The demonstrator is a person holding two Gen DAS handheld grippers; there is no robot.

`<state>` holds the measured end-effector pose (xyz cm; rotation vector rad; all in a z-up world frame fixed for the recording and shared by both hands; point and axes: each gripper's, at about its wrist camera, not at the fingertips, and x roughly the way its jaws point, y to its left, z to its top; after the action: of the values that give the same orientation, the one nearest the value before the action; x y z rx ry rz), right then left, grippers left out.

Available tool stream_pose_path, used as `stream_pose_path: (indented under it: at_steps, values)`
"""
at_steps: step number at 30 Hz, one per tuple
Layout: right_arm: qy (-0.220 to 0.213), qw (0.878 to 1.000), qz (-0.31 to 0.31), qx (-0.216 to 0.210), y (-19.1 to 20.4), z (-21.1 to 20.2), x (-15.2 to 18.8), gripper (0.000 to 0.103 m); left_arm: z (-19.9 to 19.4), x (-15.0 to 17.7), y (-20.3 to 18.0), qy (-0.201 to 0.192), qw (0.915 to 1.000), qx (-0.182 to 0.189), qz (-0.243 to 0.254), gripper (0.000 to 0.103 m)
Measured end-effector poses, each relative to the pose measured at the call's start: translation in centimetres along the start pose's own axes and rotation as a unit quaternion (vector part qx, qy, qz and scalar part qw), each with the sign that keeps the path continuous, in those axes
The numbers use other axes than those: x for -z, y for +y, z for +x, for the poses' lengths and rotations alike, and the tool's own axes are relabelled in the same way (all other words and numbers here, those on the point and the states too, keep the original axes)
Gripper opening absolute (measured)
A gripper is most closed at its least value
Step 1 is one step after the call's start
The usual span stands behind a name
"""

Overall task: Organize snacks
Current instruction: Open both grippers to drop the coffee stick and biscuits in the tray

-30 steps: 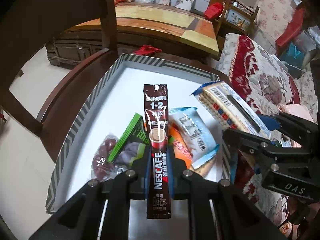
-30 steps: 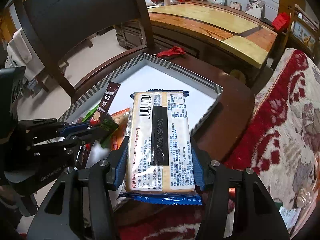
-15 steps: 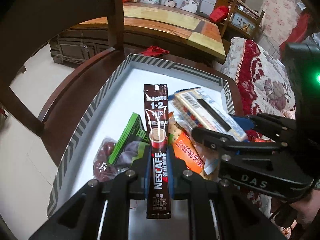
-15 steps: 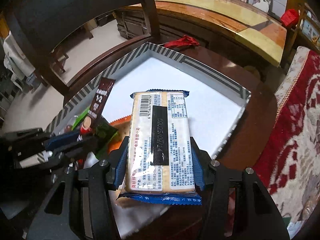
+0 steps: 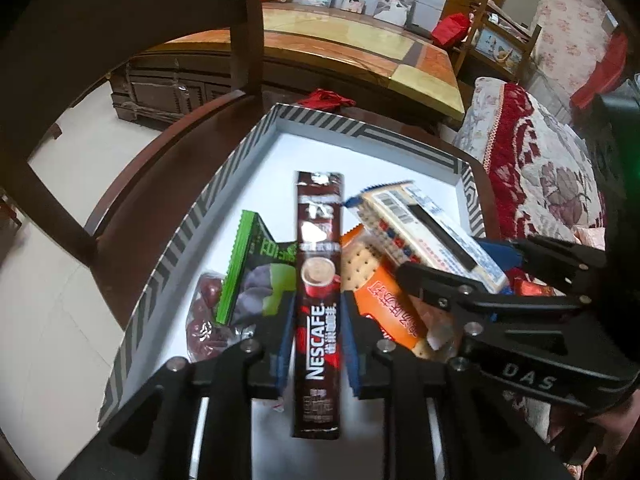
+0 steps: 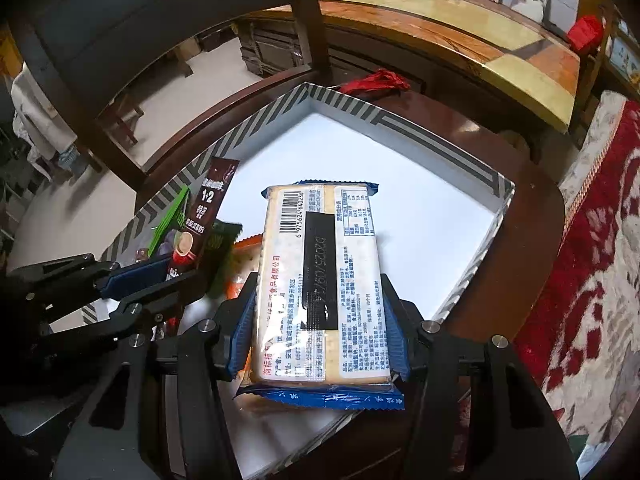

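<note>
A glossy brown coffee stick (image 5: 319, 280), long and flat with a red cup printed at its middle, stands lengthwise at the centre of the left wrist view, pinched between the blue-padded jaws of the left gripper (image 5: 316, 336). The right gripper (image 6: 318, 320) clamps a rectangular cracker pack (image 6: 320, 280) in clear film with blue crimped ends, its barcode and a black strip facing the camera in the middle of the right wrist view. Both black grippers hang over a shallow cardboard box (image 5: 352, 128) with a smooth white floor and grey-and-white striped walls, which sits on a dark polished wooden table (image 6: 532, 216) with a rounded edge. In the lower part of the box, below the coffee stick in the left wrist view, lies a loose heap of wrappers: a green packet (image 5: 256, 264) with a serrated edge at left, a clear bag of dark red fruit (image 5: 204, 316) further left beside the striped wall, and an orange cracker wrapper (image 5: 384, 300) at right. In that view the right gripper (image 5: 472, 276) reaches in from the right edge, tilted, the cracker pack (image 5: 428, 232) angled above the orange wrapper. A crumpled red cloth (image 6: 376, 82) lies on the table just beyond the box's far wall. A red-and-cream floral sofa (image 6: 600, 280) fills the right edge of the frame.
</note>
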<state>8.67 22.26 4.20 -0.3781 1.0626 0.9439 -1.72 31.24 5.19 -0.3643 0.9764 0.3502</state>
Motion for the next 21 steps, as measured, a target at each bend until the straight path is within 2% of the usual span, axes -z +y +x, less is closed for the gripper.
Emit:
stream_pose_path:
  at_steps: [3,6,7,8,12,21]
  values:
    - [-0.001,1.000,0.023,-0.016,-0.5,-0.4,0.4,0.056,0.1,0.0,-0.1,0.004,0.9999,-0.013,0.002,0.031]
    - [-0.018,0.999,0.035,-0.023,-0.7,-1.4,0.7,0.056,-0.2,0.0,0.2,0.001,0.9998,-0.020,-0.005,0.052]
    - [-0.022,0.999,0.037,-0.027,-0.8,-1.6,0.8,0.056,-0.3,0.1,0.4,0.000,0.9998,-0.017,-0.009,0.065]
    - [-0.026,0.998,0.043,-0.033,-0.9,-2.0,0.9,0.056,-0.5,0.1,0.6,-0.003,0.9998,-0.012,-0.014,0.074]
    - [-0.041,0.995,0.066,-0.059,-1.3,-3.3,1.4,0.056,-1.3,0.3,0.3,-0.014,0.9997,-0.014,-0.016,0.078]
    - [-0.081,0.995,0.056,-0.035,-1.2,-7.4,3.8,0.056,-3.0,0.8,-1.6,-0.029,0.9995,-0.008,-0.008,0.082]
